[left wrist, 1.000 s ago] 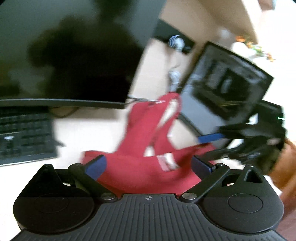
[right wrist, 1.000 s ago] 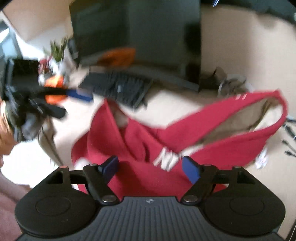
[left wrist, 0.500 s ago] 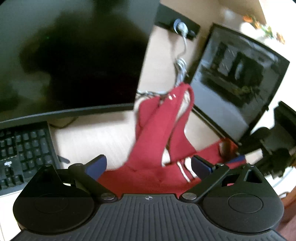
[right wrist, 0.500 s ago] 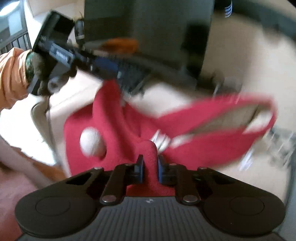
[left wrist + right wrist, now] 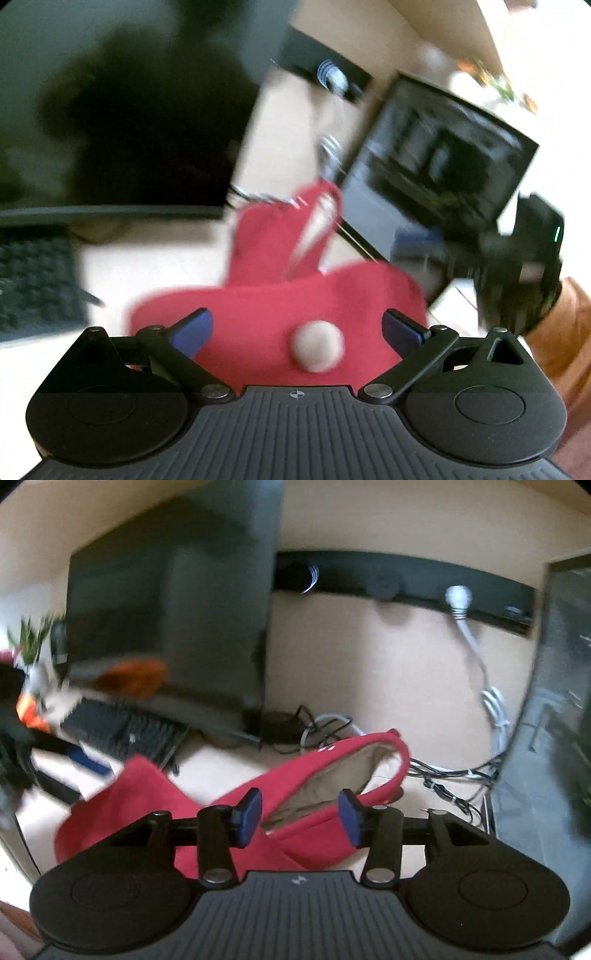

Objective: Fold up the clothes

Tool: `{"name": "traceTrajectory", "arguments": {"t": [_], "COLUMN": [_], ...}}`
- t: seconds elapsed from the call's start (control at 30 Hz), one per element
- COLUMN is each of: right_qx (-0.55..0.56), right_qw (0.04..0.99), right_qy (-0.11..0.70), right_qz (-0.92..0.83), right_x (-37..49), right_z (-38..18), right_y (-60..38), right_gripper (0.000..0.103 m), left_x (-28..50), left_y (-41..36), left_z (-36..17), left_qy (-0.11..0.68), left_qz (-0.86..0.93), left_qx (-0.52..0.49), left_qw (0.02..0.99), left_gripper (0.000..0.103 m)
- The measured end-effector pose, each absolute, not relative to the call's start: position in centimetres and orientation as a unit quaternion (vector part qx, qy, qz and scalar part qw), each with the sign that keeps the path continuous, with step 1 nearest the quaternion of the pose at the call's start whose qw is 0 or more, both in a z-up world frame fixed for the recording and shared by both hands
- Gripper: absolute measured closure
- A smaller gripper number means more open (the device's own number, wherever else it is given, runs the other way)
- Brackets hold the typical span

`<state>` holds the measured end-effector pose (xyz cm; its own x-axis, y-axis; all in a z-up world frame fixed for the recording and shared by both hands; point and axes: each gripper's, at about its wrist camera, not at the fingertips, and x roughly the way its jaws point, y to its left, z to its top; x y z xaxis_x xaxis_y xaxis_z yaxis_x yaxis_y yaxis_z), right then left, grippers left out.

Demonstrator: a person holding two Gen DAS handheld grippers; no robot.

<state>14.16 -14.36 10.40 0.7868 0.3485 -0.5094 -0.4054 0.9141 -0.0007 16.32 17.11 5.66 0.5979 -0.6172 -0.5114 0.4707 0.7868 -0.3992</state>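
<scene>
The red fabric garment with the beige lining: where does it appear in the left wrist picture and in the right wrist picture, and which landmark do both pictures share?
Left wrist view: the red fabric garment lies low in the centre, on the pale desk, between the open blue fingers.
Right wrist view: it stretches from lower left to centre right, behind the open fingers.
Shared landmark: the black computer keyboard, at the left in both views.

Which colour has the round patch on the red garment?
Pale, off-white round patch on the red garment; the left wrist view shows it best.
</scene>
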Motion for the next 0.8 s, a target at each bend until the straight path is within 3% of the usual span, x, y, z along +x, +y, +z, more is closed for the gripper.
{"name": "traceTrajectory", "arguments": {"t": [0.1, 0.23, 0.57, 0.7, 0.8], "right_qx": [-0.058, -0.145, -0.211, -0.292, -0.208], "right_qw": [0.937, 0.937, 0.873, 0.887, 0.918], "right_qy": [0.301, 0.307, 0.412, 0.359, 0.331], "right_qz": [0.168, 0.081, 0.155, 0.002, -0.061], "right_x": [14.7, 17.6, 31.3, 36.3, 38.3], "right_z": [8.2, 5.5, -2.3, -3.4, -0.6], "right_y": [-14.8, -15.3, -15.8, -16.1, -18.8], "right_gripper": [0.053, 0.053, 0.055, 0.059, 0.059], "left_x": [17.7, 20.3, 20.4, 20.2, 20.0], "left_y": [15.2, 13.4, 13.0, 12.9, 12.9], "left_z": [3.6, 0.1, -1.1, -1.1, -1.1], "left_qy": [0.344, 0.377, 0.366, 0.364, 0.363], "left_qz": [-0.308, -0.243, -0.227, -0.221, -0.218], "left_qx": [-0.119, -0.091, -0.118, -0.125, -0.129], "left_qw": [0.879, 0.889, 0.895, 0.896, 0.897], "left_gripper": [0.002, 0.002, 0.0, 0.0, 0.0]}}
